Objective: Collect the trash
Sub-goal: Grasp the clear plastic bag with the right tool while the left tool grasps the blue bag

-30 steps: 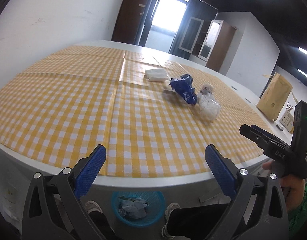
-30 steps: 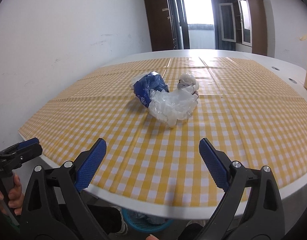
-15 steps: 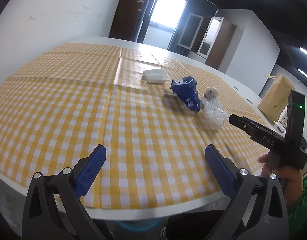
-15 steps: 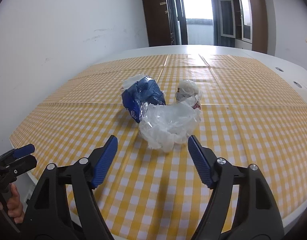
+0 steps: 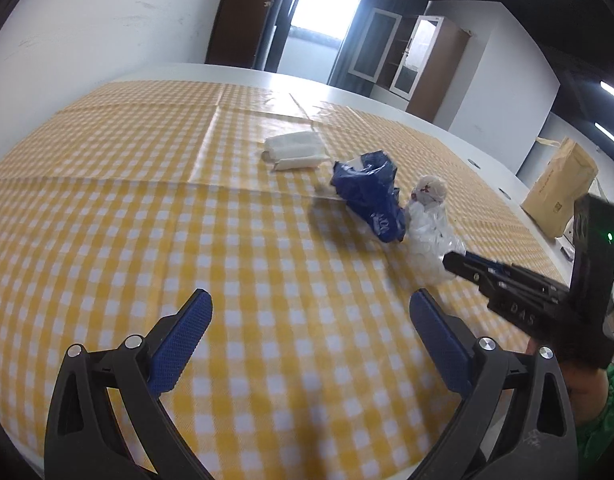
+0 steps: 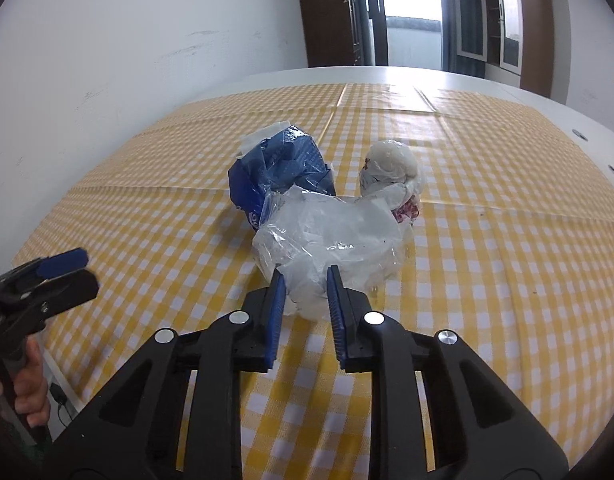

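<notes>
— Right, any writing you can read from there?

— Only a little. On my right gripper (image 5: 457,262), seen side-on from the left wrist view, the black body carries the raised letters "D A S". The blue plastic wrapper (image 5: 371,196) has white lettering low on its side, but it is too crumpled for me to make out. The brown paper bag (image 5: 559,188) at the far right edge of the worktop (image 5: 347,92) shows a small dark printed mark, too small to read.

— And the trash itself?

— It sits in a cluster near the middle of the yellow-and-white checked tablecloth (image 6: 507,280). The clear crumpled plastic bag (image 6: 335,240) is nearest me, translucent and wrinkled, touching the blue wrapper behind it on the left. Behind it on the right is a white wad of paper (image 6: 389,166) with red specks low down. Farther back, apart from the cluster, lies a white folded packet (image 5: 295,151).

— Your grippers?

— My right gripper (image 6: 305,284) has its blue pads drawn close, pinching the near edge of the clear bag. My left gripper (image 5: 309,322) is spread wide above bare cloth, well short of the cluster, holding nothing.
</notes>
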Tool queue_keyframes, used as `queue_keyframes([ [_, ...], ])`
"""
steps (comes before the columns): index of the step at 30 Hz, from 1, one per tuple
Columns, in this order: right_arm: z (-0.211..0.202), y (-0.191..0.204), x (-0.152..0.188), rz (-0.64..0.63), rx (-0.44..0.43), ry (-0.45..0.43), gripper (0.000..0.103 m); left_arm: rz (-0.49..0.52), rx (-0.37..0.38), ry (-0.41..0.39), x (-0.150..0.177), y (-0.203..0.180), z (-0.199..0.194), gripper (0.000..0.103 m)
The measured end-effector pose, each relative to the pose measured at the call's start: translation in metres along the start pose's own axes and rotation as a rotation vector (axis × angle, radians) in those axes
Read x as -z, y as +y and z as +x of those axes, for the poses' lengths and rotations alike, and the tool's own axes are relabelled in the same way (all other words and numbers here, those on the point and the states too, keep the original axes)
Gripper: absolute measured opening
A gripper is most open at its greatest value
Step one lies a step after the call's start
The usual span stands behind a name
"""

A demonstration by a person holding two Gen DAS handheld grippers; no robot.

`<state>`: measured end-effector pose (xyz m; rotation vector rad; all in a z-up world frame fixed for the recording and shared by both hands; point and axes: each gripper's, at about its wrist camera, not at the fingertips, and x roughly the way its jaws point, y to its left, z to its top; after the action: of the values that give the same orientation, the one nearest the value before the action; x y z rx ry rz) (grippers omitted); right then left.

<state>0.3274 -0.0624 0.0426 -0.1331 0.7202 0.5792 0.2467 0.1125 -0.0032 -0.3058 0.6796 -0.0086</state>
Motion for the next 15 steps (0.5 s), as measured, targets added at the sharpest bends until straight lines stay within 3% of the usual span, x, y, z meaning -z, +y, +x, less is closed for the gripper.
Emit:
queue_keyframes([
  [3, -0.006, -0.009, 0.003, 0.024, -0.032, 0.0, 0.015, 0.004, 0.019, 0.012, -0.017, -0.012, 0.015, 0.097],
  [6, -0.022, -0.02, 0.01, 0.054, -0.055, -0.031, 0.013, -0.013, 0.068, 0.085, -0.032, -0.019, 0.041, 0.097],
  [15, -0.056, -0.042, 0.034, 0.085, -0.091, -0.102, 0.012, 0.008, 0.047, 0.166, -0.064, -0.044, 0.094, 0.096],
])
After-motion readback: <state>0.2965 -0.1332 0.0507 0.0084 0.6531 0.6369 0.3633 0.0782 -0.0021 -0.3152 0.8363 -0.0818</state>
